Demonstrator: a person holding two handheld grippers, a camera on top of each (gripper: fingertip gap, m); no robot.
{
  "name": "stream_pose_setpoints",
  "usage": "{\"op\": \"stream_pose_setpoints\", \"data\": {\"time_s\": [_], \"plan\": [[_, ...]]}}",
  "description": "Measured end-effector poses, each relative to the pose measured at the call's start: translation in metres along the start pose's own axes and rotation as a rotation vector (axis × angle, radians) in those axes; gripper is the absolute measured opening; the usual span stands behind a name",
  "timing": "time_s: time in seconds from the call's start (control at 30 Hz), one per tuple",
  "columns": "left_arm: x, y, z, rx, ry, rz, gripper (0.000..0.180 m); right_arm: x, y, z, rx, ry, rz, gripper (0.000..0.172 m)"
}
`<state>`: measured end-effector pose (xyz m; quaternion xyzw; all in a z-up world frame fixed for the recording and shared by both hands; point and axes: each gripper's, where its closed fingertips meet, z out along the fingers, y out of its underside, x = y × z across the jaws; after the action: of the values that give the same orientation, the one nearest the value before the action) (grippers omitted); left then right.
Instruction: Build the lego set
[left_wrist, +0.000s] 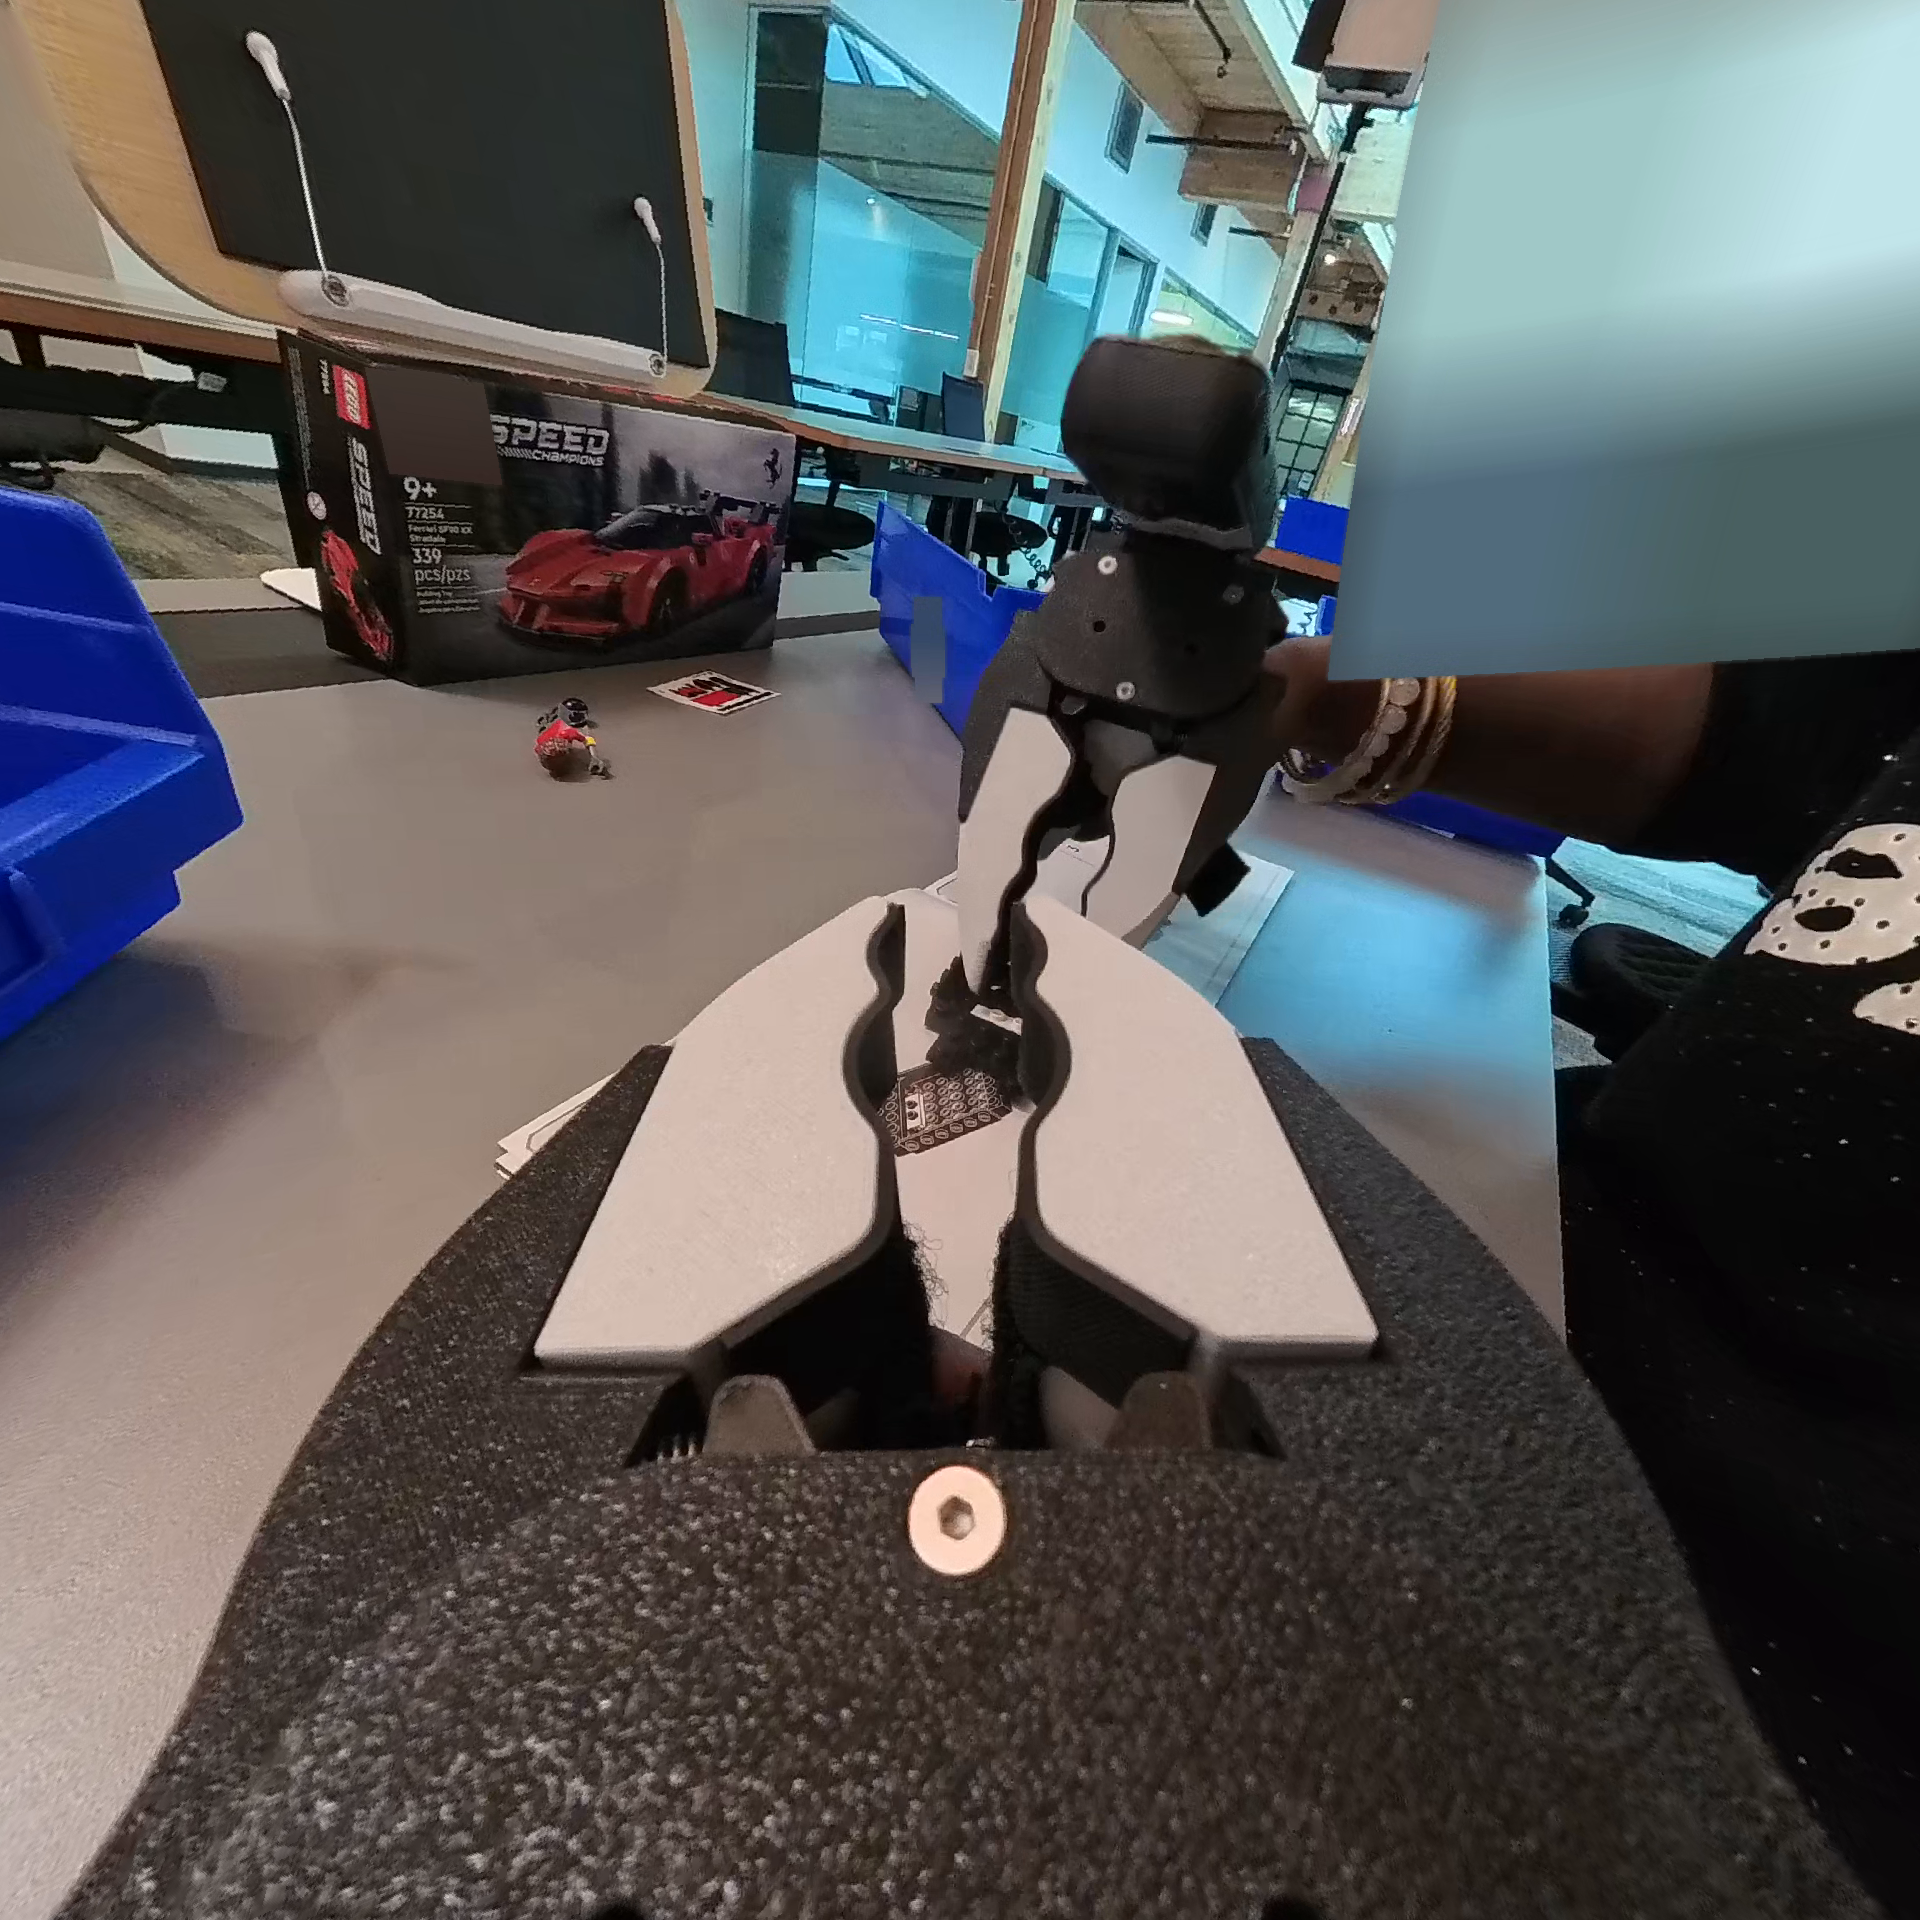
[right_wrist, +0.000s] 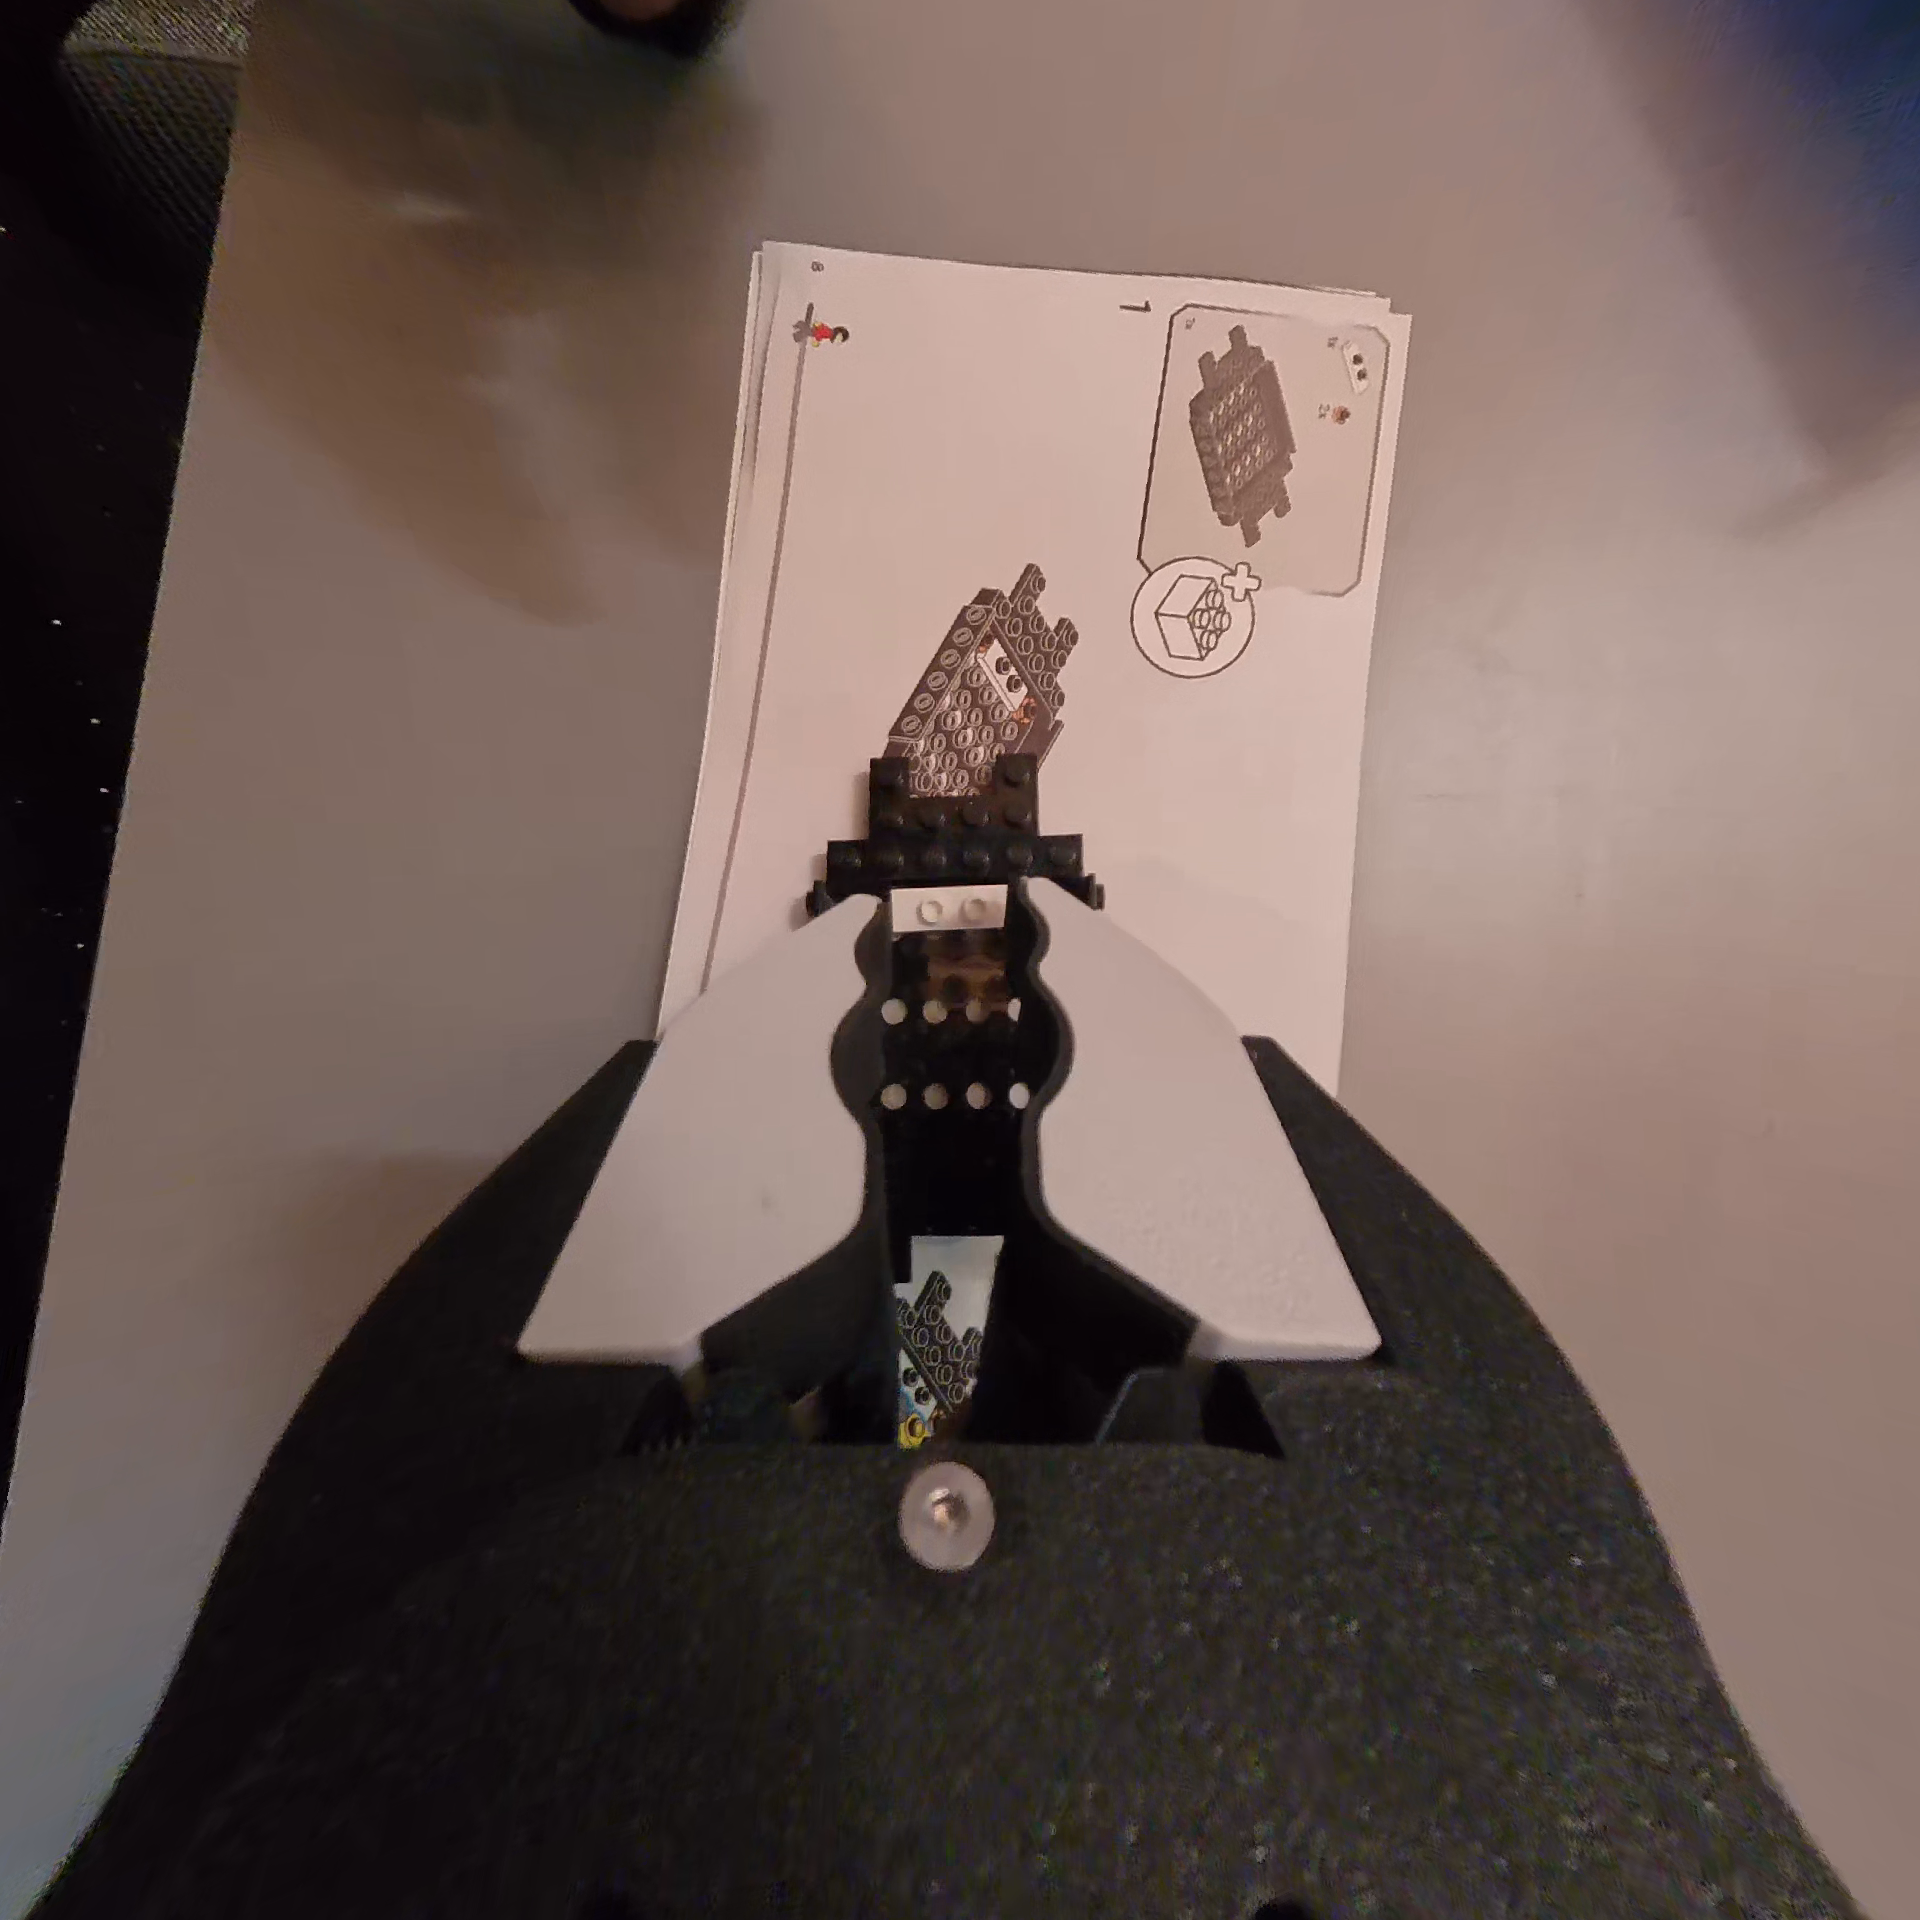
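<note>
A black brick chassis lies on a white instruction sheet on the grey table. A small white two-stud plate sits on top of it. My right gripper points down over the chassis, its jaws apart, and its fingertips flank the white plate without clamping it. In the left wrist view the right gripper comes down from the far side onto the chassis. My left gripper hovers low just in front of the chassis, open and empty, with the sheet showing through the gap.
A toy-car box stands at the back. Blue bins sit at the left and the back right. A small red minifigure and a sticker sheet lie on the table. A person's braceleted arm holds the right gripper. There is about 12 cm between the tips of the two grippers.
</note>
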<state>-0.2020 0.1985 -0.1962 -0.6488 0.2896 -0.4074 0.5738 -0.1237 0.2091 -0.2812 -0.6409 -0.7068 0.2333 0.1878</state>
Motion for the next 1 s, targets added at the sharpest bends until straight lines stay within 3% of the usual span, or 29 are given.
{"op": "stream_pose_setpoints", "data": {"time_s": [0.27, 0.4, 0.43, 0.63, 0.87, 1.0], "plan": [[0.0, 0.001, 0.001, -0.005, -0.002, 0.007, 0.018, -0.002, -0.002, 0.001, 0.011, 0.0, 0.008, 0.024], [0.0, 0.001, 0.001, -0.004, 0.0, 0.006, 0.018, 0.0, 0.004, -0.017, 0.015, -0.003, 0.083, 0.079], [0.0, 0.001, 0.001, -0.004, 0.001, 0.004, 0.018, 0.003, 0.012, -0.02, -0.023, 0.016, 0.084, 0.084], [0.003, 0.002, 0.003, -0.013, 0.006, 0.02, 0.021, 0.001, 0.032, -0.014, -0.109, 0.035, 0.026, 0.074], [0.012, 0.004, 0.009, -0.023, 0.049, 0.044, 0.041, 0.002, 0.03, -0.009, -0.092, 0.054, -0.011, 0.058], [0.008, -0.003, 0.011, 0.024, 0.051, -0.149, 0.045, 0.002, 0.025, -0.013, -0.048, 0.058, -0.02, 0.058]]}}
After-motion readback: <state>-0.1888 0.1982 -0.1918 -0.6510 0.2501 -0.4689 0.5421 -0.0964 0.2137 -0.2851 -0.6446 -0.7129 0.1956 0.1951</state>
